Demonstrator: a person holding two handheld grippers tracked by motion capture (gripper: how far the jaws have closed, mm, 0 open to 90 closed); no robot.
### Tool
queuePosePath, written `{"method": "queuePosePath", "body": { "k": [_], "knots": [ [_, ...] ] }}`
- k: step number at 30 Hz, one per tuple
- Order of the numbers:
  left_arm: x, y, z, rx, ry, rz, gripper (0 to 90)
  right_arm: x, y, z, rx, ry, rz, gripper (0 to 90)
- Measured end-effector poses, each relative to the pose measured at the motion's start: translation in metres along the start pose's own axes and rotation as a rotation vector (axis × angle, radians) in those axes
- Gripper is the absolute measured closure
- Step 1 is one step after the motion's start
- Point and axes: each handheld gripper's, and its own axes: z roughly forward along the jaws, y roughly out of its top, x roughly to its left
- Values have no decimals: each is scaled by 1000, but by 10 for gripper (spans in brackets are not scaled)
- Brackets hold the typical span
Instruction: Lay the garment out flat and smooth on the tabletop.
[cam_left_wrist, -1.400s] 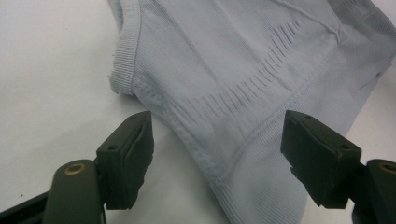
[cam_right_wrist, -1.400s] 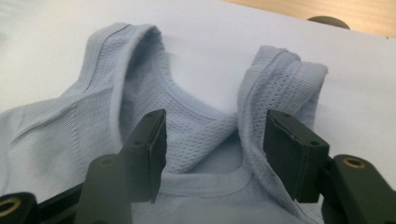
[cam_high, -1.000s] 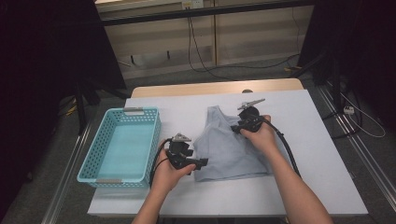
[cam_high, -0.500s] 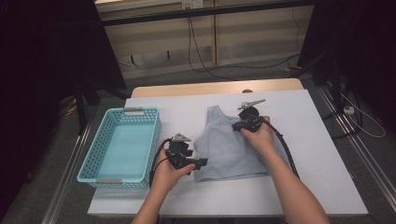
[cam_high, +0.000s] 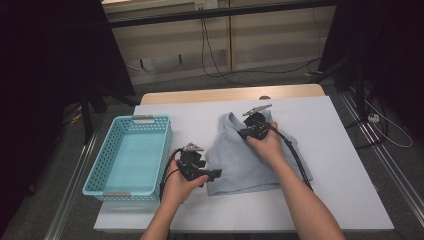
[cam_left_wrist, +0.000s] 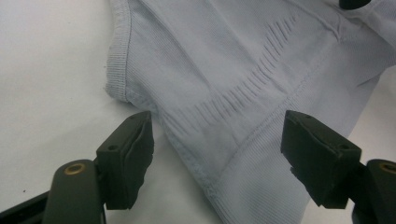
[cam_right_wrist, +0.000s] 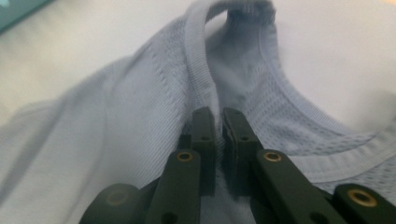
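A pale blue sleeveless top (cam_high: 250, 162) lies spread on the white table (cam_high: 345, 165). My right gripper (cam_high: 242, 134) (cam_right_wrist: 219, 115) is at the top's upper part, shut on the ribbed neckline edge (cam_right_wrist: 198, 60), which stands up in a fold ahead of the jaws. My left gripper (cam_high: 214, 175) (cam_left_wrist: 217, 156) hovers at the top's lower left corner. Its jaws are wide open, one over the bare table and one over the cloth, with the hem (cam_left_wrist: 187, 149) running between them, untouched.
A turquoise plastic basket (cam_high: 167, 150) with nothing in it stands on the table's left side, close to my left hand. A black cable (cam_high: 295, 157) trails from the right gripper across the top. The table's right part is bare; floor rails run along both sides.
My right gripper has closed on the neckline and shifted slightly left with it, raising the cloth a little. The left gripper has stayed where it was.
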Motion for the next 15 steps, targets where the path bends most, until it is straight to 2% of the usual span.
{"method": "queuePosePath", "body": {
  "k": [2, 5, 7, 9, 12, 15],
  "knots": [
    [-1, 0, 0, -7, 0, -8, 261, -1, -5, 6, 32, -6, -1, 843],
    [0, 0, -2, -8, 1, -4, 261, -5, -12, 10, 31, -13, 29, 794],
    [1, 0, -2, -10, 3, -5, 261, -8, -13, 8, 20, -14, 55, 676],
    [0, 0, -3, -10, 3, -5, 261, -11, -11, 2, 14, -27, 48, 563],
    [0, 0, -3, -13, 3, -3, 261, -18, -7, -13, -23, -30, 69, 535],
    [-1, 1, -4, -12, 2, -3, 260, -29, -4, -31, -48, -64, 79, 526]
  ]
}}
